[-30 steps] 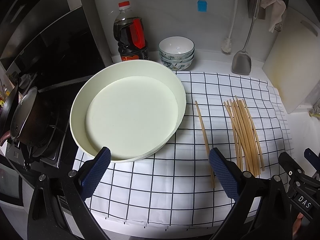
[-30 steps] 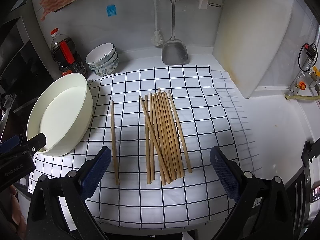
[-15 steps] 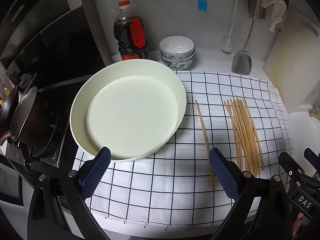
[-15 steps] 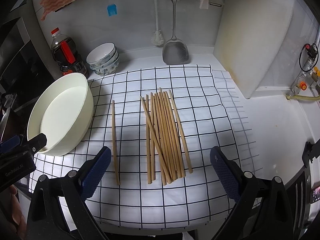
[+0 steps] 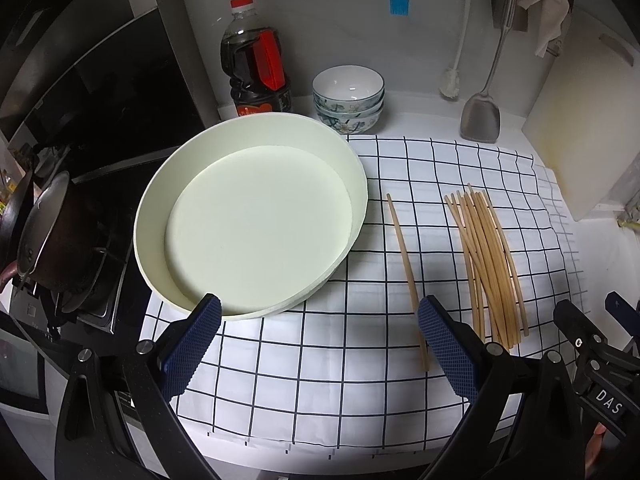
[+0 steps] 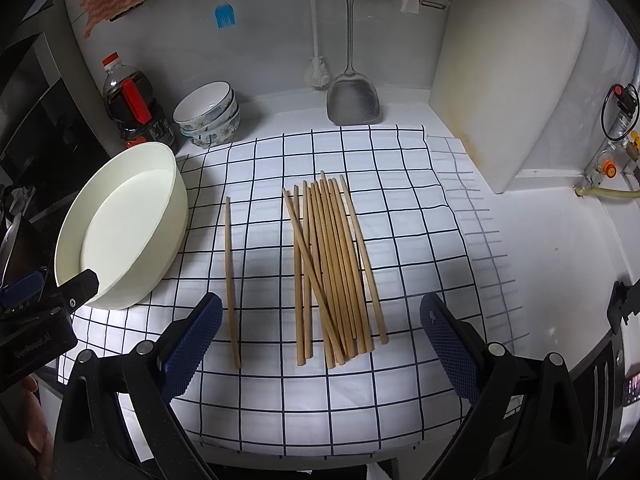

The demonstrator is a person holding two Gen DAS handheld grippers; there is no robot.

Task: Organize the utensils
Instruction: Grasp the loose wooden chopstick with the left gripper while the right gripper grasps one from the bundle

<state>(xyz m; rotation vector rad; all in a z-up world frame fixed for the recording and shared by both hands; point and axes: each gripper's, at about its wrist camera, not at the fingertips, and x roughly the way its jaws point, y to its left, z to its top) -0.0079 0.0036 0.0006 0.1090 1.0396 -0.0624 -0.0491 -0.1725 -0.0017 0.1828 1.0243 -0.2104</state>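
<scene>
Barely anything moved since a second ago: both views hold steady, chopsticks unshifted. Left gripper (image 5: pixel 318 334) spread wide, holding nothing, hovering low over the checked cloth (image 5: pixel 320 360); right gripper (image 6: pixel 320 334) equally wide and empty. Single chopstick (image 6: pixel 231 280) lying at 11 o'clock from the right gripper, long axis running 12 to 6; bundle of chopsticks (image 6: pixel 332 268) dead ahead at 12, same axis (one crossing askew). Probably nearer the right gripper. Round tray (image 5: pixel 256 220) at 11 o'clock from the left gripper, well apart from the bundle. Open cloth all round; tabletop edge close below.
</scene>
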